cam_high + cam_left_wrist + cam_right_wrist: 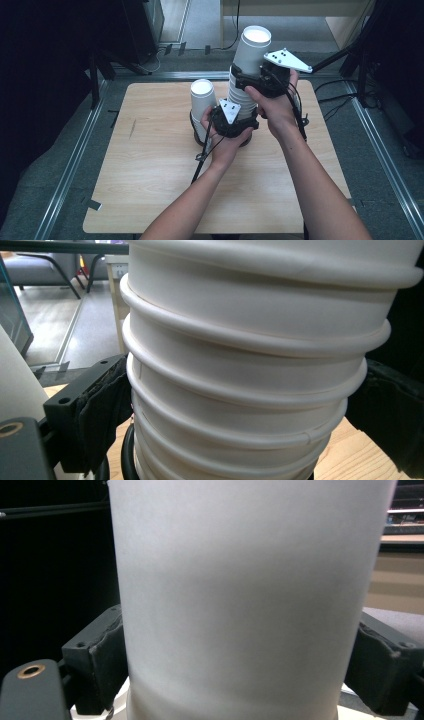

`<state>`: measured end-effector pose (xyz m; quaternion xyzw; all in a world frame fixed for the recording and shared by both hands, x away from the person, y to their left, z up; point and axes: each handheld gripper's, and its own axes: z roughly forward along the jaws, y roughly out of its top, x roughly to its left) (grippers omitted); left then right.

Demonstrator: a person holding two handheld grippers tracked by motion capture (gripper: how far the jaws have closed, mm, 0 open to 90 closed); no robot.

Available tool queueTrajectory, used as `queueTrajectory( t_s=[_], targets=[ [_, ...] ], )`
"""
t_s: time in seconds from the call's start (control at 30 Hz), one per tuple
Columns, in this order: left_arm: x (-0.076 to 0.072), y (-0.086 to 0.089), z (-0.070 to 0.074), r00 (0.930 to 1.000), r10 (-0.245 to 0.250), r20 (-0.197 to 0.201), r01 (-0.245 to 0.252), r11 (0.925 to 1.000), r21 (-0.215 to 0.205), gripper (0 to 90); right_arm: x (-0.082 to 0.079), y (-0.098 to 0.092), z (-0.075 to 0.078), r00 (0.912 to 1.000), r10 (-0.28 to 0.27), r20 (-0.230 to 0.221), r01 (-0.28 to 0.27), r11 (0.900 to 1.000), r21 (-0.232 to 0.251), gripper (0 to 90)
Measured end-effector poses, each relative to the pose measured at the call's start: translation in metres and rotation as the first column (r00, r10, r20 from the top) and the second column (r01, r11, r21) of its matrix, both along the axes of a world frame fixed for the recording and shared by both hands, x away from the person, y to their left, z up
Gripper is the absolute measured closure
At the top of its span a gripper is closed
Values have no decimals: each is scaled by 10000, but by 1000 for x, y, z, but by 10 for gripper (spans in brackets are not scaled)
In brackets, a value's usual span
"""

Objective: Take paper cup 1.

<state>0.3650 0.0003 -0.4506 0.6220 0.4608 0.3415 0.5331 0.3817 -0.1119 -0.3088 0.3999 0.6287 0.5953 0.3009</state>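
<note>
- left gripper (231,125) clamped low on the stack of white paper cups (241,102), jaws pressed against opposite sides of the ribbed rims, as seen close up in the left gripper view (250,390).
- right gripper (260,80) closed higher up around the top cup (252,47), pads (97,662) tight on its smooth wall in the right gripper view, that cup tilted a little toward the desk's far right corner.
- stack held at the middle of the desk (150,200), nearer the far edge than the near one; cannot tell whether its base rests on the wood or hangs just above it, hidden behind the left hand (225,142).
- top cup still nested in the stack, its lower rim not yet free of the one beneath; judged to be the start of pulling one cup off, with the lower grip steadying the rest.
- single white cup (202,107) standing upside down just beside the stack on its left, apparently one already separated and set down.
- left to do, by this reading: lifting the top cup clear, placing it on the desk, then working through the many cups remaining in the stack.
- black cables (200,165) trailing from both grippers toward the near edge.
</note>
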Motion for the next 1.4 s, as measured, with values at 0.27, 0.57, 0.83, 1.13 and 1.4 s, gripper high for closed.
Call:
queueTrajectory(
  t_s=[0.27, 0.57, 0.83, 1.13, 1.4],
  targets=[
    [0, 0, 0, 10000, 0, 0, 0, 10000, 4, 26, -1, 0, 4, 10000, 22, 60, -23, 9999, 130, 108],
    [0, 0, 0, 10000, 18, 7, -18, 10000, -86, 26, -3, 0, 9, 9992, -195, 363, 192, 9998, 70, 157],
    [0, 0, 0, 10000, -4, 25, 4, 10000, -78, 26, -3, 0, 12, 9993, -162, 340, 153, 9995, 265, 154],
    [0, 0, 0, 10000, -7, 23, 7, 10000, -82, 27, -6, 0, 21, 9970, -300, 713, 297, 9995, 46, 186],
    [0, 0, 0, 10000, -34, 6, 34, 10000, -47, 27, -7, 0, 31, 9966, -250, 787, 228, 9993, 283, 184]
  ],
)
